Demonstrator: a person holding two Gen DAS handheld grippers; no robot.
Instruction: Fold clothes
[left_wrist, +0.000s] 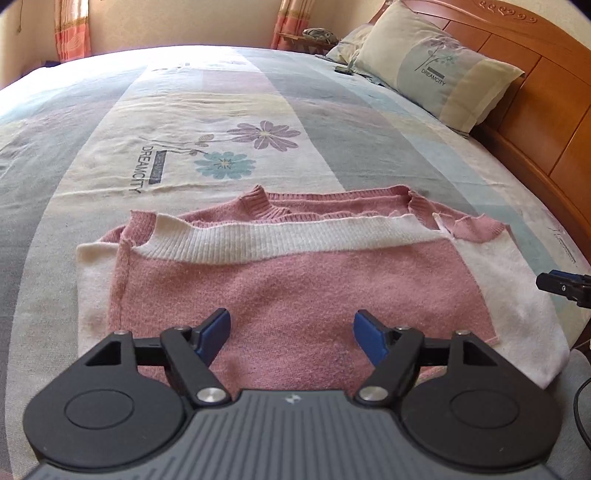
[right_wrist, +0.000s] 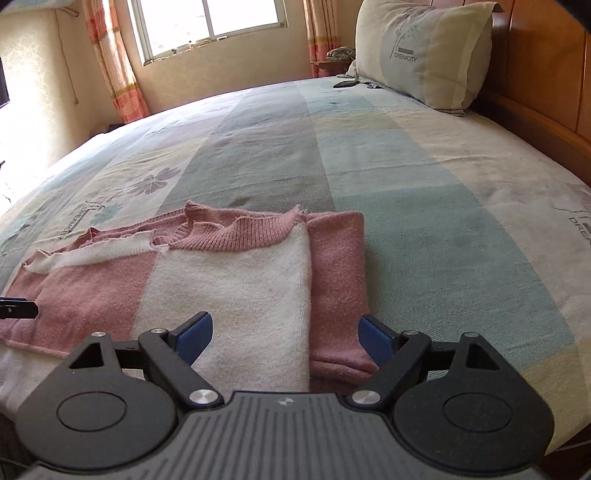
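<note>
The left gripper stands wide open with nothing between its blue pads, poised over the near edge of the pink and white knitted sweater. The right gripper is likewise open and empty, above the sweater's white panel and folded pink sleeve. The sweater lies folded flat at the near side of the striped, flower-printed bedsheet; a matching pillow leans against the wooden headboard, well apart.

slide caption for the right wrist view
Open right tool over a part-folded pink and white sweater on the bed.
</note>
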